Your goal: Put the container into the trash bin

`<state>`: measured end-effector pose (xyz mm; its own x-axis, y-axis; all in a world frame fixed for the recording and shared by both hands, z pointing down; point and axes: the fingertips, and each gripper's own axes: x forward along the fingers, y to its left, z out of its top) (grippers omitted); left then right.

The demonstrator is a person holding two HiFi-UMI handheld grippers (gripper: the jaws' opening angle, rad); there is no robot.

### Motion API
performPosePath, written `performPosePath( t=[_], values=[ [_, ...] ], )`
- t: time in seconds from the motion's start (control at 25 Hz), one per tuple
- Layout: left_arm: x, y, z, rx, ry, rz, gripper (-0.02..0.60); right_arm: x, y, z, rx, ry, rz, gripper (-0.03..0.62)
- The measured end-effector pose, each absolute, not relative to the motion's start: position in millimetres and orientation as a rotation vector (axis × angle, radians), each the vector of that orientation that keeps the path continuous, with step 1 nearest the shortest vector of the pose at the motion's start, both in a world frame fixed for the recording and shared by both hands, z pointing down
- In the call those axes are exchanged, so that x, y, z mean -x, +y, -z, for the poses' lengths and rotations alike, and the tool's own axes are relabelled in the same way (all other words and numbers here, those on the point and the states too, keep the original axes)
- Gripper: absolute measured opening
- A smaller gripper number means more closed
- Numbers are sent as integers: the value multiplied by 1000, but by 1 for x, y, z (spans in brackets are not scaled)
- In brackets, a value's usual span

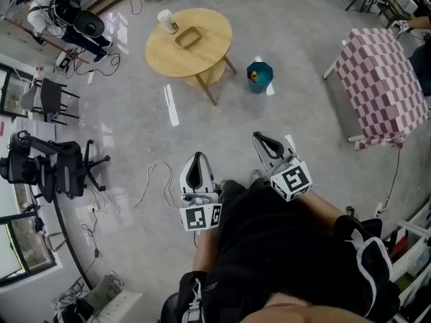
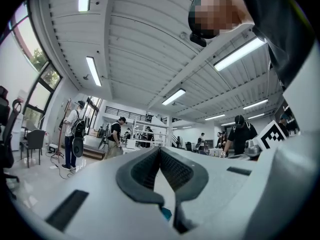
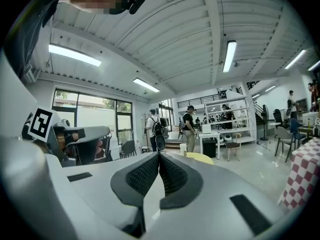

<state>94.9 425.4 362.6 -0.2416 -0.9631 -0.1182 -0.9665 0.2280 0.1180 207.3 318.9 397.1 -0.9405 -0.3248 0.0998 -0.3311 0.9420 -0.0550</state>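
Observation:
A white lidded cup (image 1: 166, 20) stands on the round wooden table (image 1: 209, 25) at the far side of the floor, beside a shallow wooden dish (image 1: 188, 38). A teal trash bin (image 1: 259, 77) with something yellow inside stands on the floor to the right of the table. My left gripper (image 1: 197, 157) and right gripper (image 1: 257, 136) are held close to my body, well short of the table, both shut and empty. In the right gripper view the cup (image 3: 183, 148) and the table's edge (image 3: 202, 157) show far ahead above the shut right gripper (image 3: 158, 155). The left gripper (image 2: 160, 149) faces the room.
A table with a red-and-white checked cloth (image 1: 384, 86) stands at the right. Office chairs (image 1: 60, 163) and cables (image 1: 145, 187) lie at the left. Several people stand in the room, one of them (image 3: 189, 126) near the round table. White tape strips (image 1: 171, 104) mark the floor.

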Motion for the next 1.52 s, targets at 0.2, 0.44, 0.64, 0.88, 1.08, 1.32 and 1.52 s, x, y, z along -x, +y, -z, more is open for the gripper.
performPosePath(
  t=[0.2,0.44,0.64,0.88,1.08,1.32,1.52],
  values=[
    [-102,410,-365,1898,2475,-235,9,-213,297,-406,-486,-3000,-124,26],
    [-86,379,-376,1894,2506,-258,11,-194,268,-420,-476,-2982,-147,26],
    [-58,340,-380,1915,2494,-268,9,-163,237,-424,-469,-2969,-126,26],
    [4,293,-378,1935,2469,-289,9,-101,193,-424,-467,-2930,-100,26],
    [69,257,-374,1948,2466,-288,9,-34,156,-413,-474,-2946,-61,26],
    [141,223,-371,1992,2446,-315,11,50,122,-407,-481,-2935,-31,26],
    [185,201,-374,1986,2441,-309,9,99,96,-409,-480,-2941,-23,26]
  ],
)
